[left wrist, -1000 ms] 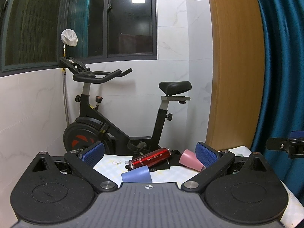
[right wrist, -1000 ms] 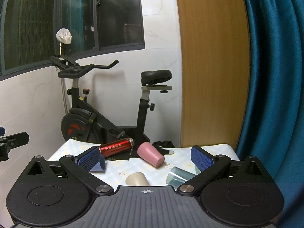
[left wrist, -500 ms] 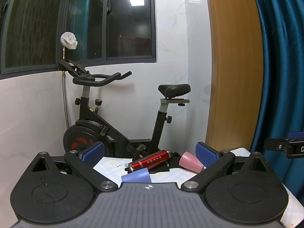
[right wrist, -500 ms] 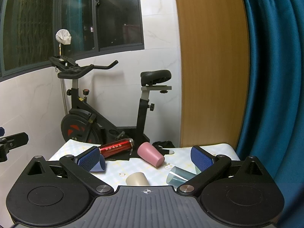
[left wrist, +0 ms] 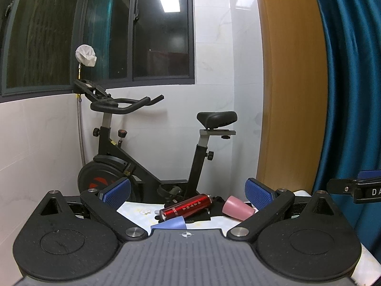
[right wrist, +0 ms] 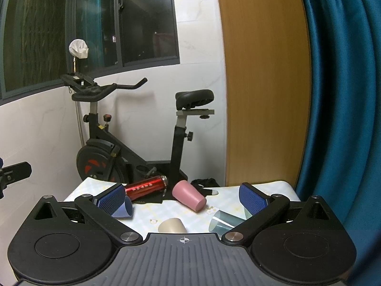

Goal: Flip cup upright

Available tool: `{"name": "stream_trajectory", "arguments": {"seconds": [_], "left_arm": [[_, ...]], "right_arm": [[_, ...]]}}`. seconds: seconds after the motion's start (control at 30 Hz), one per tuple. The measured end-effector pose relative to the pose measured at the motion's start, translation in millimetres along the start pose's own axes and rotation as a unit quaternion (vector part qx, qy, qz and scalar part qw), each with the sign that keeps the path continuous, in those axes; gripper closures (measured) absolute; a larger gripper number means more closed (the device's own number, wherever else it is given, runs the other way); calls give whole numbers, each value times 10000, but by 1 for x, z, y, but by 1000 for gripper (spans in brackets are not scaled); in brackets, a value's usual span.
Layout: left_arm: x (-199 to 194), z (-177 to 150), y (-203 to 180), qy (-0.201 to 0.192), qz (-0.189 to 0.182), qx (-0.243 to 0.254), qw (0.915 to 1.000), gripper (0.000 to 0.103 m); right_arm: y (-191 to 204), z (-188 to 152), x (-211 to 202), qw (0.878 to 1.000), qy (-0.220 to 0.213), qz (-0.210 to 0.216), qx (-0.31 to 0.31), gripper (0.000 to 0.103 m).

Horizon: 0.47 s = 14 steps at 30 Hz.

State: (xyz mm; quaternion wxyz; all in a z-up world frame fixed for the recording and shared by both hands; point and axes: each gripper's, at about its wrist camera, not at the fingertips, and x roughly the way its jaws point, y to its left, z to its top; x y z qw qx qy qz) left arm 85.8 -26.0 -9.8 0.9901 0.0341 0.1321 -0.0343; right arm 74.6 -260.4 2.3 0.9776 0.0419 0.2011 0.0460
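Observation:
Several cups lie on a pale patterned table point(right wrist: 166, 211). A pink cup point(right wrist: 189, 195) lies on its side in the middle, also in the left wrist view point(left wrist: 237, 207). A blue cup point(right wrist: 123, 211) lies at the left, seen low in the left wrist view point(left wrist: 170, 224). A beige cup point(right wrist: 172, 225) and a clear teal cup point(right wrist: 225, 221) lie near the front. My left gripper point(left wrist: 187, 194) is open and empty, held above the table's near side. My right gripper point(right wrist: 182, 196) is open and empty, also held back from the cups.
A red metal bottle point(right wrist: 146, 186) lies on its side on a black cloth point(right wrist: 154, 197) behind the cups. An exercise bike point(right wrist: 133, 147) stands behind the table. A wooden panel point(right wrist: 262, 83) and a blue curtain point(right wrist: 340, 95) are at the right.
The left gripper has tilted up a little, so the table and cups sit lower in its view. The right gripper has barely moved. Both stay open.

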Motion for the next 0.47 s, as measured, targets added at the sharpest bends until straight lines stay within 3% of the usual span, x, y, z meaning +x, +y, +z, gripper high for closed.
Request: {"name": "stream_trajectory", "arguments": {"seconds": [0.47], "left_arm": [[3,0,3,17,-80,-108,9999,0]], "right_arm": [[2,-3,1,10000,35,20,42,2]]}}
